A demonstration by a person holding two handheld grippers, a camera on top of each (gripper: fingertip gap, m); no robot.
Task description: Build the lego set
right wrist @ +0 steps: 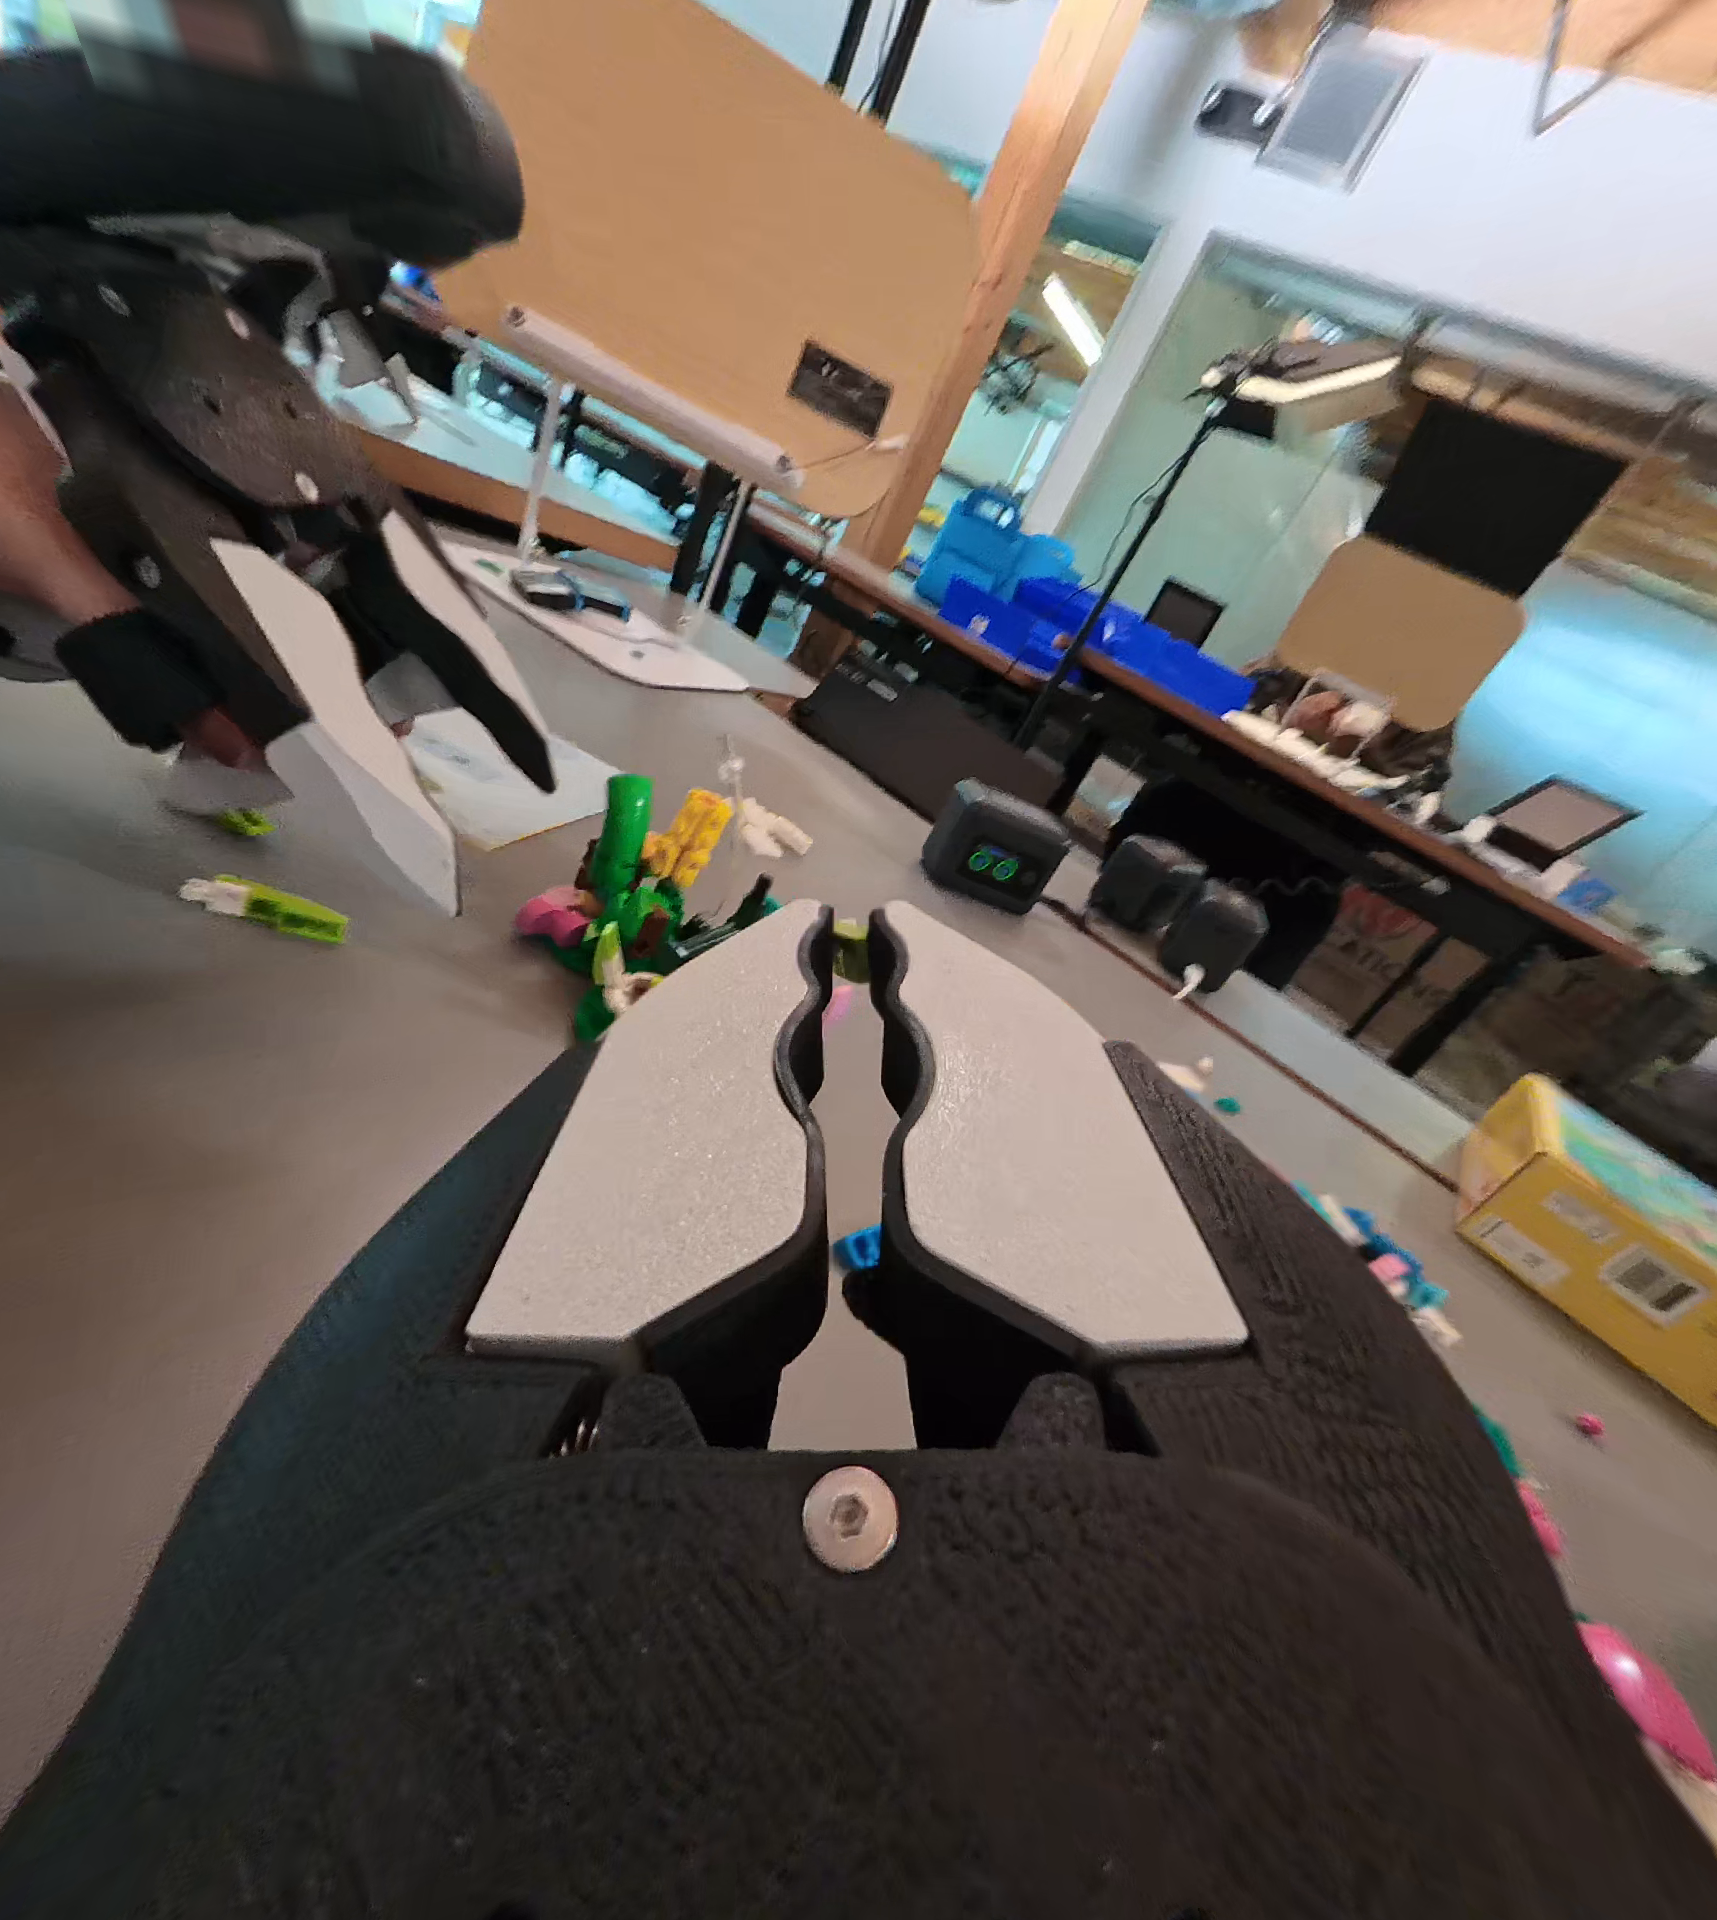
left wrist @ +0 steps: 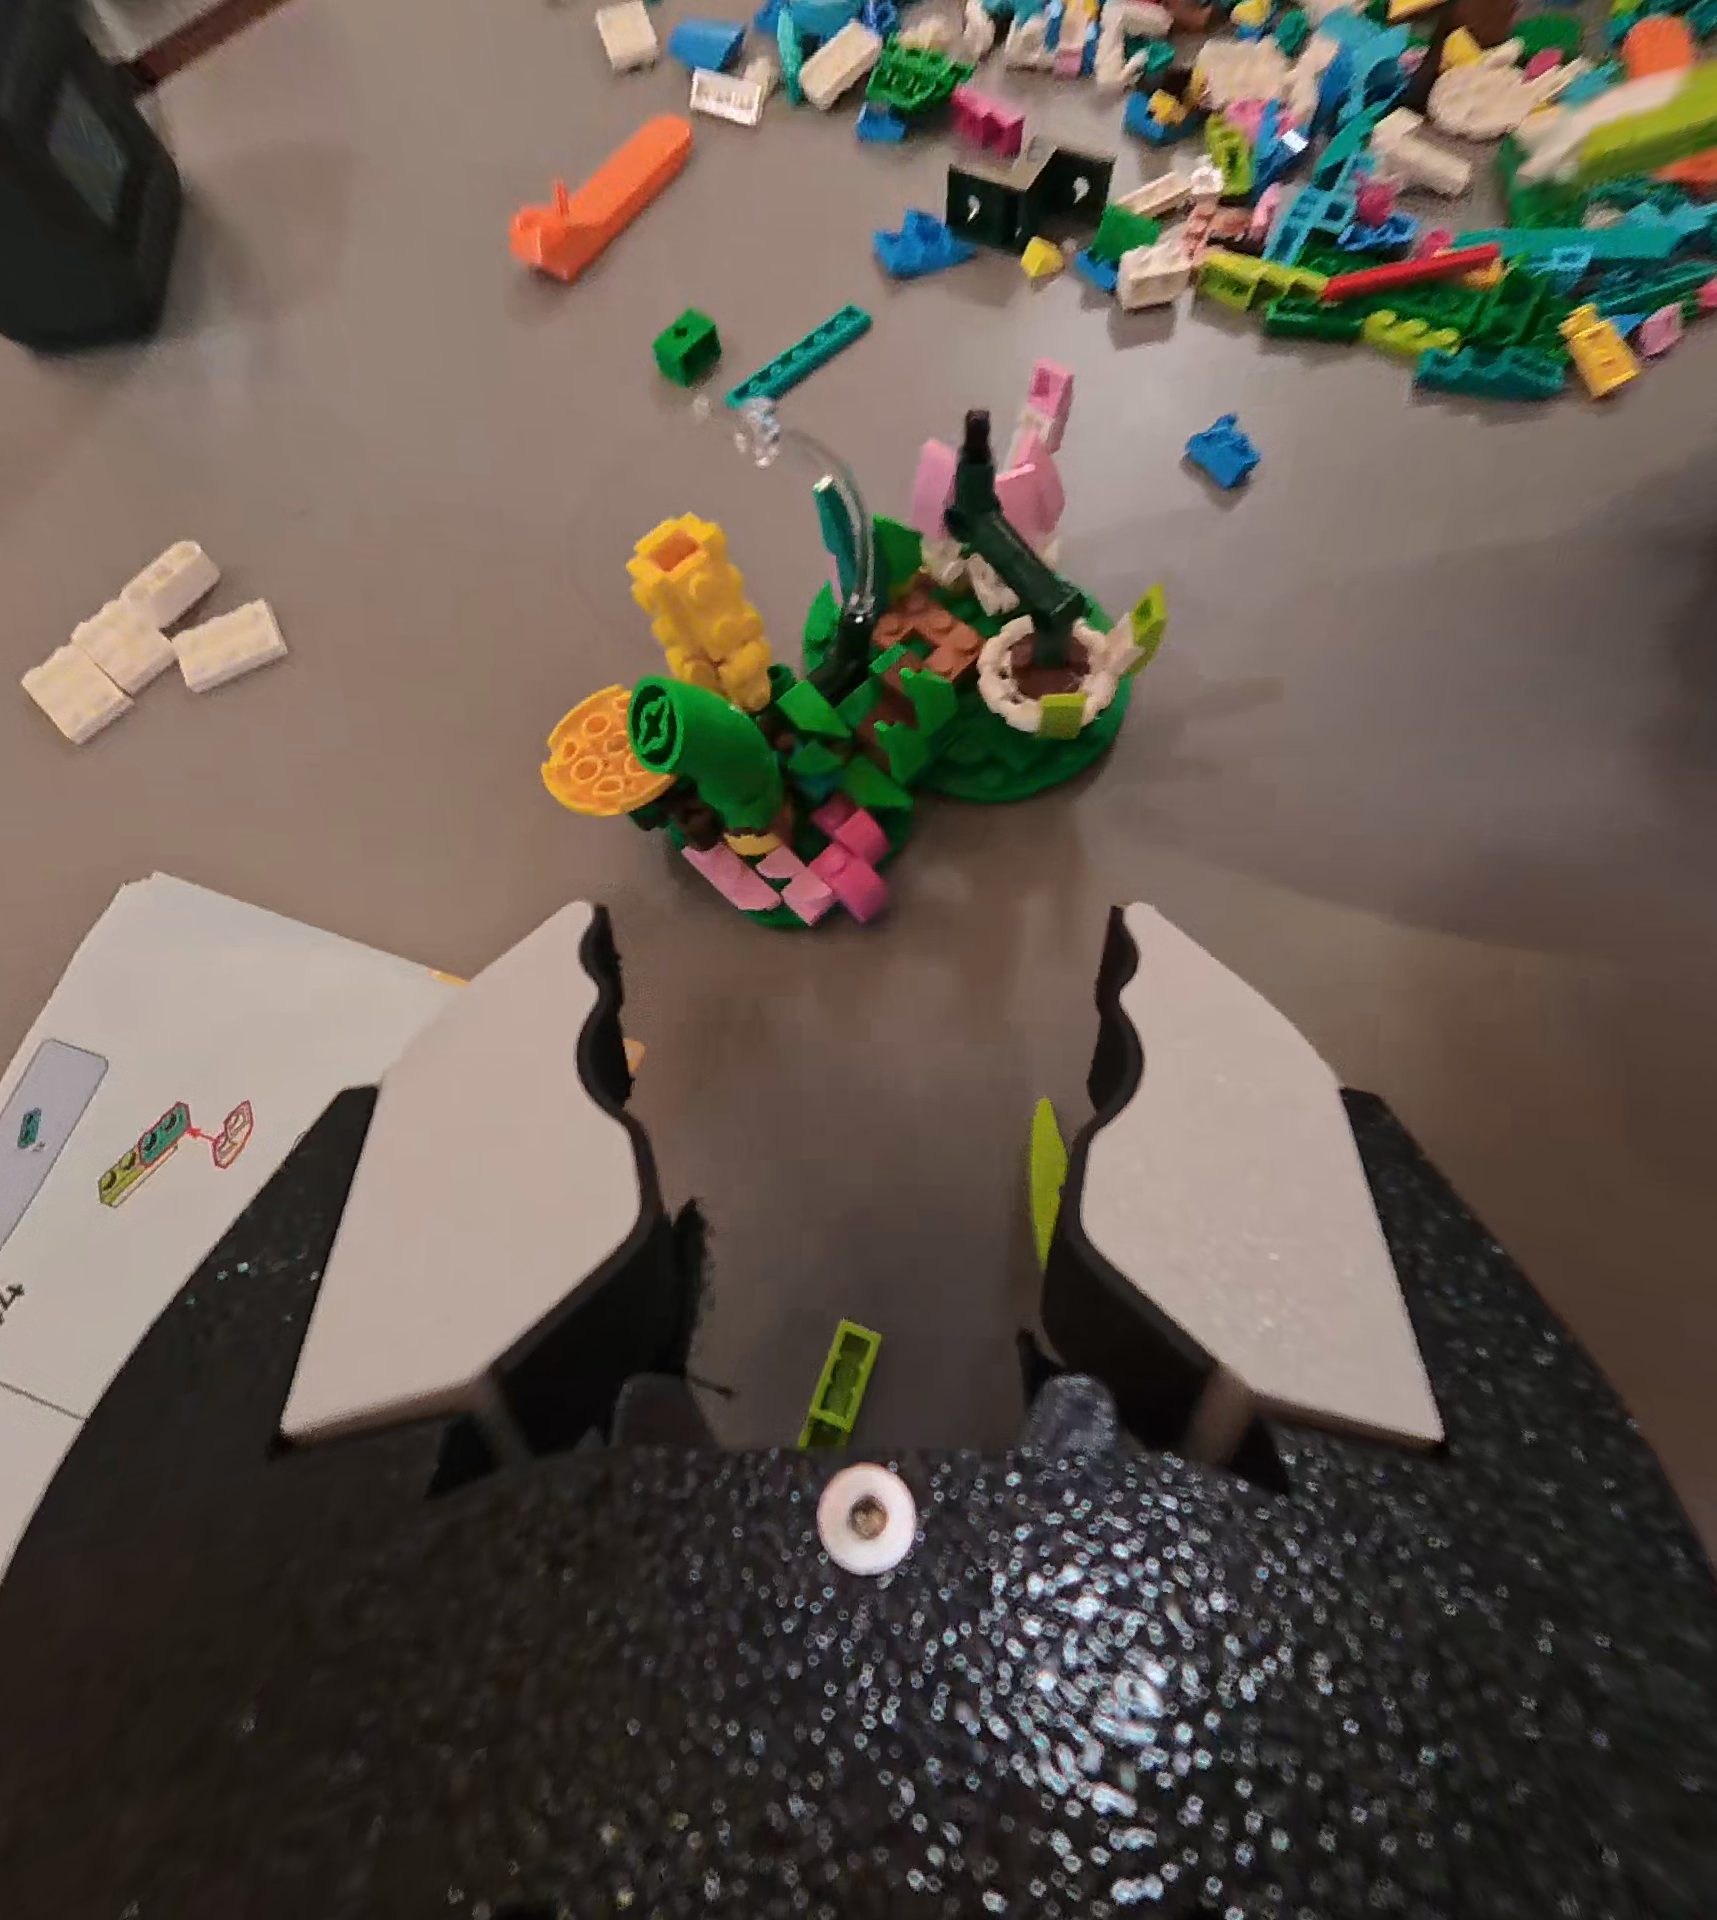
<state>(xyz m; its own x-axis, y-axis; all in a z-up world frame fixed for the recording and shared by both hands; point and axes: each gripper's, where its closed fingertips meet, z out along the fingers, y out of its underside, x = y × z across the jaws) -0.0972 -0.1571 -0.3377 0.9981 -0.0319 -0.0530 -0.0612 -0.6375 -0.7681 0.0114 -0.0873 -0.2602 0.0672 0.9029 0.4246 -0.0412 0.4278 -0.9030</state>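
The flower model (left wrist: 833, 675) stands on the grey table (left wrist: 366, 436), with green bases, a yellow stalk, pink petals and a dark green stem. My left gripper (left wrist: 859, 935) is open and empty, hovering just short of the model. A lime plate (left wrist: 843, 1387) lies on the table under it, and a lime sliver (left wrist: 1046, 1174) shows by its right finger. In the right wrist view, my right gripper (right wrist: 849, 920) is shut on a small lime piece (right wrist: 849, 951) and points at the model (right wrist: 646, 894). The left gripper (right wrist: 495, 836) hangs open at the upper left.
The instruction booklet (left wrist: 106, 1143) lies at the lower left, with white bricks (left wrist: 147, 644) beyond it. An orange separator (left wrist: 605, 197) and a big brick pile (left wrist: 1353, 156) lie at the back. A black device (right wrist: 994, 857) and a yellow box (right wrist: 1612, 1278) sit to the right. To reach the lime sliver (left wrist: 1046, 1174) in a straight line is about 5 cm for my left fingers, about 15 cm for my right. The lime plate (left wrist: 843, 1387) is about 8 cm from my left fingertips.
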